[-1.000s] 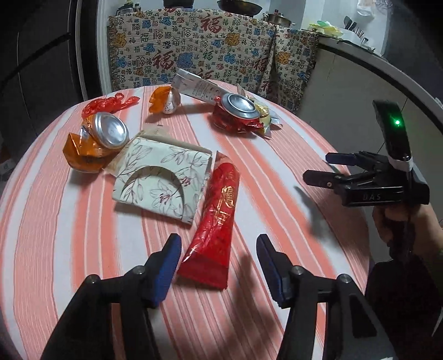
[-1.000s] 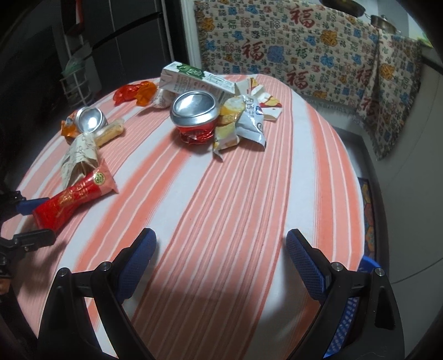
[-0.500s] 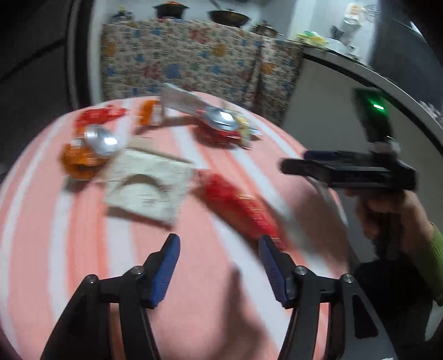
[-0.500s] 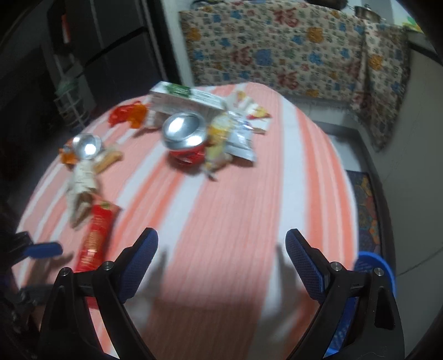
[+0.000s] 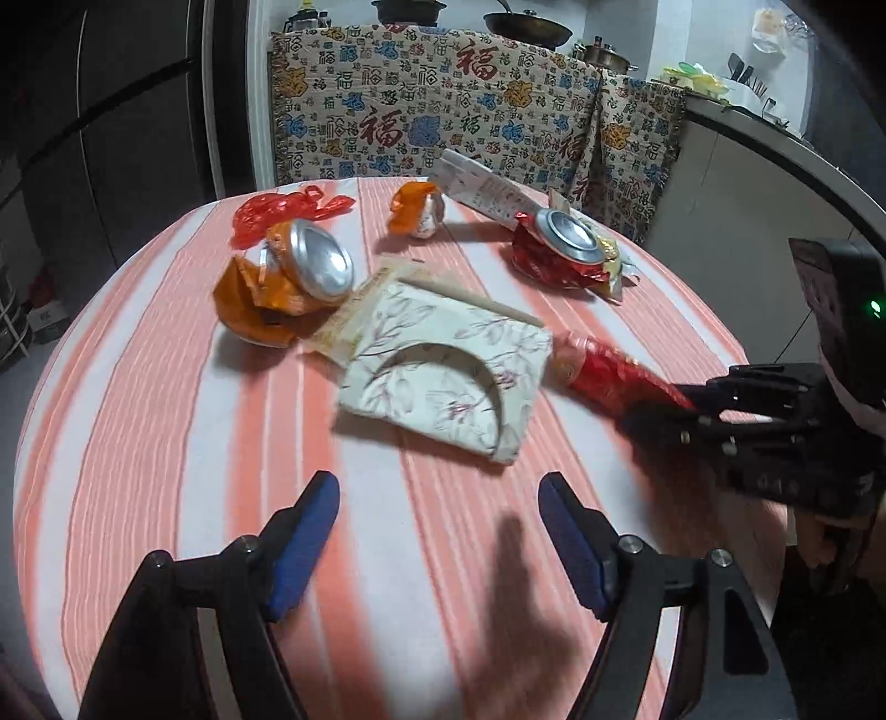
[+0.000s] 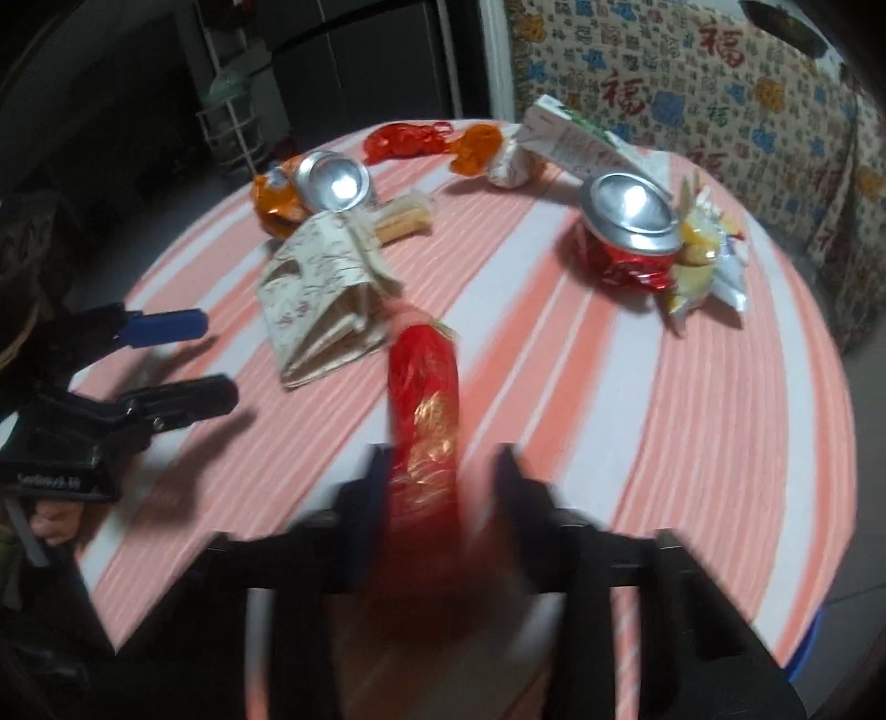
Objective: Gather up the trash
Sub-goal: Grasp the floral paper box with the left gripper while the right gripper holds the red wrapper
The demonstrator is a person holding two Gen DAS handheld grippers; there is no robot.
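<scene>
While the left hand-held gripper hangs open w/ nothing between its jaws, which have just been widening, the right hand-held gripper has just been closing and clamps the red wrapper near the table edge, beside the floral paper box.

The right gripper has just been closing, seemingly gripping the red wrapper (blurred) between its 2 fingers.

Round table with orange-and-white striped cloth lies directly under and ahead of both tongs. Beyond its far edge, patterned fabric with red characters and blue flowers hangs across the background; pots and pans sit above it. White wire rack far left of the right tongs.
</scene>
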